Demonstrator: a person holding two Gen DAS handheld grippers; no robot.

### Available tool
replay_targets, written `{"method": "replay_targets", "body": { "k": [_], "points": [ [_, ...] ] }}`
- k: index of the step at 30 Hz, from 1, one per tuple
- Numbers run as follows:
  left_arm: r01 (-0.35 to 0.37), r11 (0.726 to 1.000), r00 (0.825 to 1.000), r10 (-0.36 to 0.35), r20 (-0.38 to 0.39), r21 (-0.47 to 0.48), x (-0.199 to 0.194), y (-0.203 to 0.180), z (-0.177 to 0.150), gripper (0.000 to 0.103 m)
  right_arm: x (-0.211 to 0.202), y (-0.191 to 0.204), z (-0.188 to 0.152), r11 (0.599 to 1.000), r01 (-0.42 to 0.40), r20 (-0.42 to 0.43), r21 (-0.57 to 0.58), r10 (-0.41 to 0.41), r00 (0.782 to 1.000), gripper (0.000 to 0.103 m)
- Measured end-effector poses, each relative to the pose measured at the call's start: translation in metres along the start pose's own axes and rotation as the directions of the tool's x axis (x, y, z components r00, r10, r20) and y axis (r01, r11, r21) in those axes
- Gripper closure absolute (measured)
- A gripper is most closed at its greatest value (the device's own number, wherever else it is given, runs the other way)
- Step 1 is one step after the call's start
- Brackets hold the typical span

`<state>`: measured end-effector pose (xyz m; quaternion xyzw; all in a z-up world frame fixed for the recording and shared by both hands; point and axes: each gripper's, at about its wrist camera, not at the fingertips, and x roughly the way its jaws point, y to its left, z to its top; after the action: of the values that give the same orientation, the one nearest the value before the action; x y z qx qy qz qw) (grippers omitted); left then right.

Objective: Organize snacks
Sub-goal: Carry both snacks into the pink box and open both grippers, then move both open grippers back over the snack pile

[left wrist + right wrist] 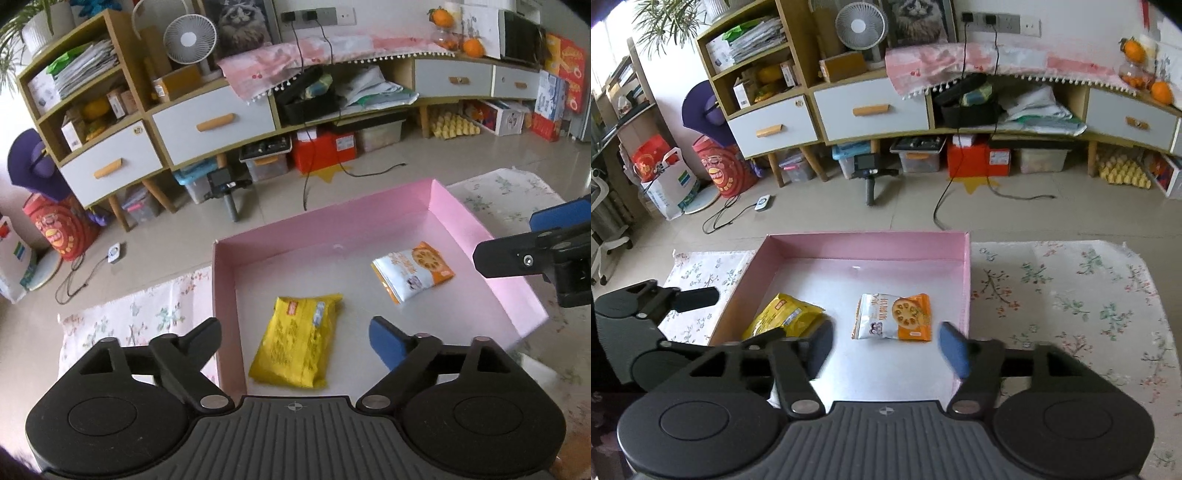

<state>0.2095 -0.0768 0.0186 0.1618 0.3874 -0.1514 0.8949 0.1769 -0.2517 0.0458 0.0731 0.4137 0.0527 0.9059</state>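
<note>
Floral cloth [1052, 295] covers the surface under our pink box [967, 280], where a yellow packet [297, 345] and an orange-white packet [892, 316] lie apart on its floor. Our left gripper [295, 332] and right gripper [884, 341] both gape wide above them, gripping and touching nothing.

Soft daylight, perhaps from the left; glare whitens the pink box [964, 280] floor, fisheye bends the edges, tool tips smear.
</note>
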Motion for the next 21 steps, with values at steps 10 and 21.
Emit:
{"method": "replay_targets", "body": {
  "k": [10,21],
  "points": [
    [0.01,1.0,1.0,-0.01,-0.01,-0.023,-0.038,0.0,-0.02,0.005,-0.034,0.009,-0.016,0.999,0.037,0.02,-0.035,-0.036,0.999,0.024],
    [0.021,0.998,1.0,-0.022,-0.014,-0.058,-0.078,-0.002,-0.057,0.003,-0.068,0.022,-0.047,0.997,0.034,0.029,-0.068,-0.032,0.999,0.02]
  ]
}}
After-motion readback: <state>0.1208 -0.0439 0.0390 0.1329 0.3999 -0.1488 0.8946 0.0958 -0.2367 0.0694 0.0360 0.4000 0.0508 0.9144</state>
